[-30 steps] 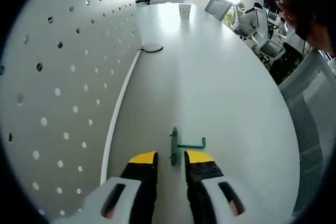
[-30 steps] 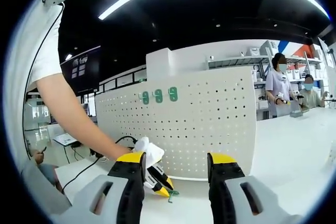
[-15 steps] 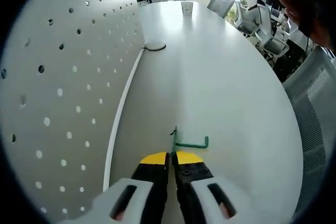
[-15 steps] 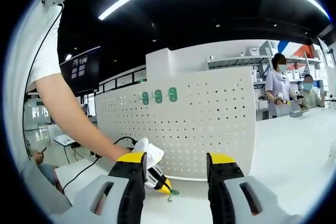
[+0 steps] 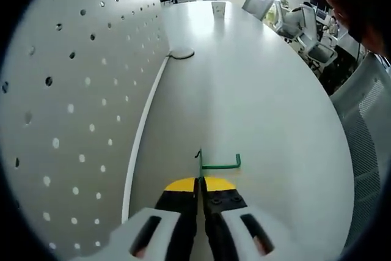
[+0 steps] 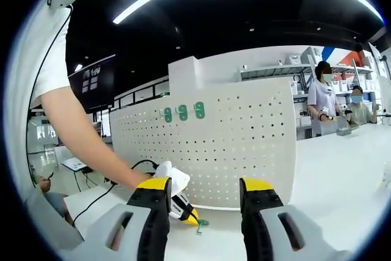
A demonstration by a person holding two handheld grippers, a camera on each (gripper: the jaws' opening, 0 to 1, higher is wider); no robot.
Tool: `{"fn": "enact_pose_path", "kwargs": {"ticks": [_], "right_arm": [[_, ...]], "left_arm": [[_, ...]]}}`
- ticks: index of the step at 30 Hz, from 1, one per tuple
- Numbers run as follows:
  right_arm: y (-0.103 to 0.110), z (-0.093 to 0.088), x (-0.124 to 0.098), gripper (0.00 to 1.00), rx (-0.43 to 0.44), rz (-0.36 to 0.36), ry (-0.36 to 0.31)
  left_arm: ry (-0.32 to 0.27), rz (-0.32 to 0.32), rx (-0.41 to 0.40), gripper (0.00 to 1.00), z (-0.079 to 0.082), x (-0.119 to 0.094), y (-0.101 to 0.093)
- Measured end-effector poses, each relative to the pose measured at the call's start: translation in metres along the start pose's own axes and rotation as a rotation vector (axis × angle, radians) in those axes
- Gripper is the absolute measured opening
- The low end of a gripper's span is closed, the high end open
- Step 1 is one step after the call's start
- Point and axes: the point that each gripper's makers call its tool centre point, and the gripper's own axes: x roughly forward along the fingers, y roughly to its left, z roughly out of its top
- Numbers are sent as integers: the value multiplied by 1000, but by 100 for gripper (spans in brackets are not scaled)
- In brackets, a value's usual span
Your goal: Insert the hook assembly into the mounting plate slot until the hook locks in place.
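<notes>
Green hook [image 5: 219, 164] on white desk [image 5: 256, 108].
Yellow-tipped black tool [image 5: 199, 186]; white pegboard [image 5: 73, 90] dotted with dark holes; three green plates [image 6: 182, 112] high on pegboard.

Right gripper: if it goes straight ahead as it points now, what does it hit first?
Most likely the pegboard, standing upright across the table ahead of the open right gripper. The left gripper, shut on the green hook, sits lower left of that line. Depth is unclear.
</notes>
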Motion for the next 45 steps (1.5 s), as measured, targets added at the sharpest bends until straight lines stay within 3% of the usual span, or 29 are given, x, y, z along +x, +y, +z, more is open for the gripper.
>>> {"fn": "enact_pose_path", "kwargs": {"ticks": [13, 26, 45], "right_arm": [[-1, 2, -1, 43, 2, -3, -7], [-1, 10, 1, 43, 21, -2, -28], [9, 28, 3, 43, 46, 25, -63]], "left_arm": [[-65, 14, -21, 1, 9, -11, 2], [-172, 44, -43, 1, 33, -31, 5], [-349, 98, -105, 1, 65, -79, 5]]}}
